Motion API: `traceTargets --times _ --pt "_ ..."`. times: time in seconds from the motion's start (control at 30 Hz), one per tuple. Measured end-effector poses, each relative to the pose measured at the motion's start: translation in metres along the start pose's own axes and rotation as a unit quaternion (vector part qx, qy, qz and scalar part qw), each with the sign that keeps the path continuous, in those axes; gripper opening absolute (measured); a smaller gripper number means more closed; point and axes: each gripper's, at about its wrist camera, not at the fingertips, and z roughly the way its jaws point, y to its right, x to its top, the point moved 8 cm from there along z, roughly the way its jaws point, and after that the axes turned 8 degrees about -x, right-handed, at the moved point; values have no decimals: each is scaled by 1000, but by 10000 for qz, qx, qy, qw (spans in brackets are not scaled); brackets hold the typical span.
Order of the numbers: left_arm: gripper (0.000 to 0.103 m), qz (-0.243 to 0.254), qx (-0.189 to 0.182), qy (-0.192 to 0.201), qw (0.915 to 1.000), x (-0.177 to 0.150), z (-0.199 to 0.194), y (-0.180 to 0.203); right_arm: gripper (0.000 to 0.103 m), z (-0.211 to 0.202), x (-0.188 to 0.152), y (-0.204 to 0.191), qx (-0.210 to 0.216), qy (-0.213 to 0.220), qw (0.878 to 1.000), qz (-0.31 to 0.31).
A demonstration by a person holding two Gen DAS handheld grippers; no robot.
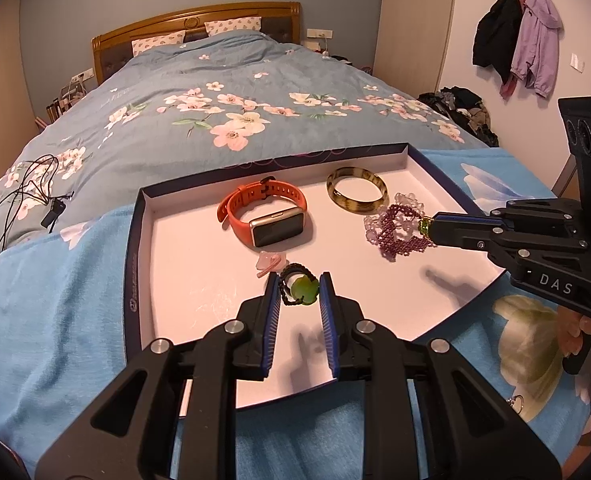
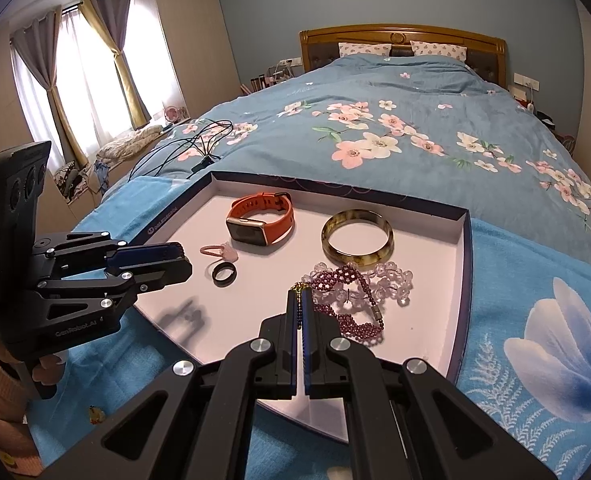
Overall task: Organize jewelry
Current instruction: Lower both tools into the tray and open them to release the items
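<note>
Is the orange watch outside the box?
No, the watch lies inside the box, beside the bangle.

Orange watch (image 1: 263, 214), mottled amber-brown bangle (image 1: 356, 195), purple beaded bracelet (image 1: 401, 236), white-floored navy tray (image 1: 135, 216), blue floral quilt (image 1: 223, 92).

An orange-strapped smartwatch (image 2: 261, 220) lies on its side at the far middle of the shallow white tray (image 2: 461, 248). A mottled amber bangle (image 2: 357, 237) lies flat to its right. Nearer, purple and clear beaded bracelets (image 2: 355, 296) lie tangled. Left lie a pink charm (image 2: 221, 253) and a black ring (image 2: 223, 273).
</note>
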Motion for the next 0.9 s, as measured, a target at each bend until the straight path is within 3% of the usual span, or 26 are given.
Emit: traceTargets --times 0.9 --pt "20 -71 73 -186 9998 -1 23 -6 1 20 1 4 -57 -190 9998 0"
